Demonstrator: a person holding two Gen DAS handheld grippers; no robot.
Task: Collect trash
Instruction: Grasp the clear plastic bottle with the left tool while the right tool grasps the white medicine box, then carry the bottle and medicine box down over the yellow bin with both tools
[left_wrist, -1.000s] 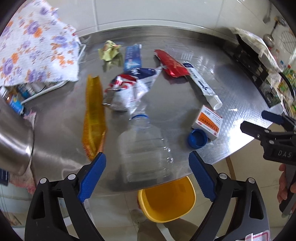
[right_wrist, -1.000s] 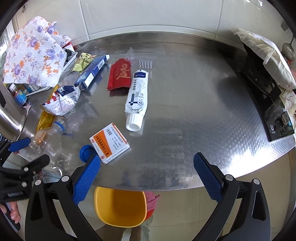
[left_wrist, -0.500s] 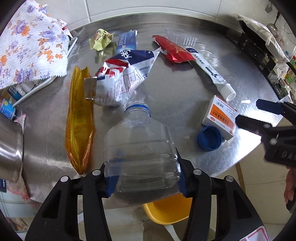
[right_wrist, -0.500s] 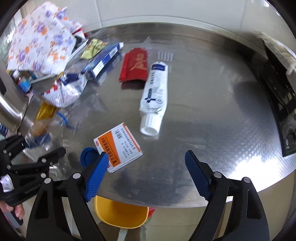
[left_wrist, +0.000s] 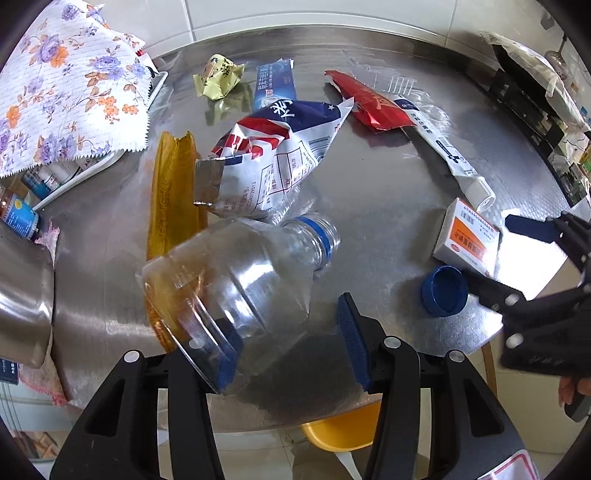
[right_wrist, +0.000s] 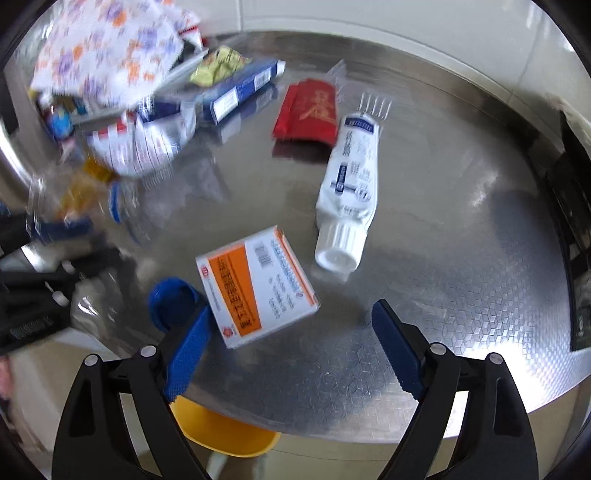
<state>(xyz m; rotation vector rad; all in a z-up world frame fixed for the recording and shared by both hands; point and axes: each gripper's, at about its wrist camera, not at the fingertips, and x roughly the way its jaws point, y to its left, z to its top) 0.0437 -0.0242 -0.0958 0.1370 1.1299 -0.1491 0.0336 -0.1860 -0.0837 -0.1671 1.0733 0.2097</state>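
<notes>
Here, two grippers reach in over the steel counter (left_wrist: 388, 206).
The left gripper (left_wrist: 291, 338), jaws spread, has the tilted clear bottle (left_wrist: 236, 280) against its left pad; the right gripper (right_wrist: 291, 350), also spread, hovers at the orange-white box (right_wrist: 258, 286) and blue cap (right_wrist: 171, 302).

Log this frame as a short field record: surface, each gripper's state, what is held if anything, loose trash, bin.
surface: round steel table
left gripper: bottle's base lies against one pad; grip unclear
bottle: clear plastic bottle, uncapped, tilted, neck pointing away
right gripper: open, holding nothing, low over the table edge by the orange-and-white box
loose trash: blue cap, white tube, red packet, red-white-blue bag, amber wrapper, yellow-green wrapper, blue carton
bin: yellow bin below the table edge
</notes>
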